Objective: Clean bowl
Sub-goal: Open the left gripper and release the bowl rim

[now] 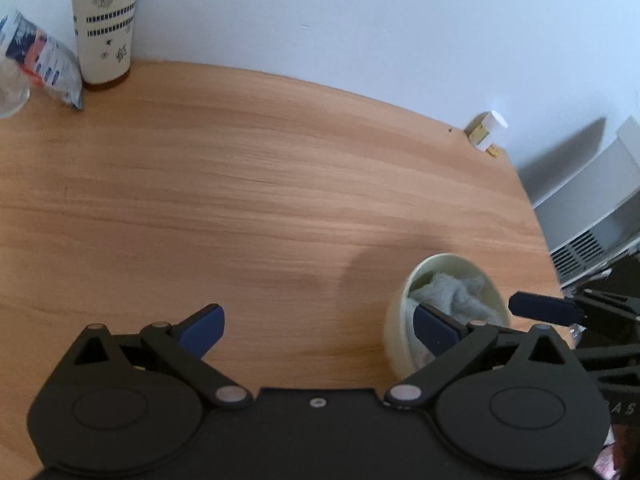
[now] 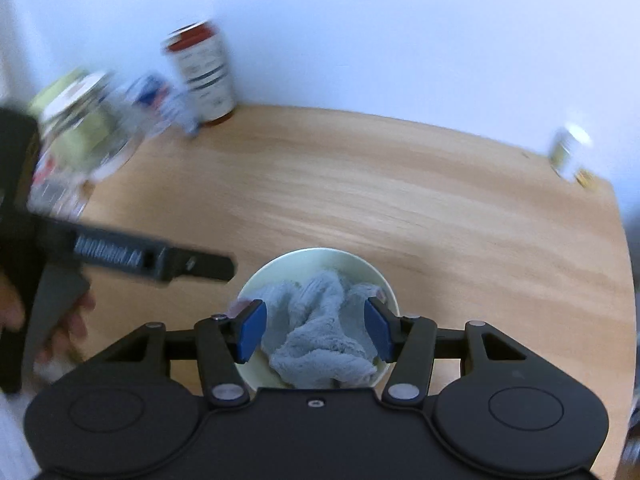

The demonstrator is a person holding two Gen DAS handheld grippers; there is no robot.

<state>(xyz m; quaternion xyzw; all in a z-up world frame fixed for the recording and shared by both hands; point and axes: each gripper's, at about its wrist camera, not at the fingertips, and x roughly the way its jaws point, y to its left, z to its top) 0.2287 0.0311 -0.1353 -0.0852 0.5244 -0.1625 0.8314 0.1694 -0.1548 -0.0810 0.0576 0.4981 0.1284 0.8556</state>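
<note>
A pale cream bowl (image 2: 360, 266) sits on the wooden table with a crumpled grey-white cloth (image 2: 320, 332) inside it. My right gripper (image 2: 316, 332) is open, its blue pads on either side of the cloth above the bowl, not closed on it. My left gripper (image 1: 316, 330) is open and empty; its right finger overlaps the bowl's left side (image 1: 394, 332) in the left wrist view. The cloth (image 1: 452, 292) shows inside the bowl there too. The left gripper's body (image 2: 132, 258) reaches in from the left in the right wrist view.
A tall patterned canister with a red lid (image 1: 106, 20), a plastic packet (image 1: 40, 64) and a clear glass (image 1: 10, 92) stand at the back left. A small white-capped bottle (image 1: 488, 130) stands at the back right corner. The table's right edge (image 1: 540, 220) is close to the bowl.
</note>
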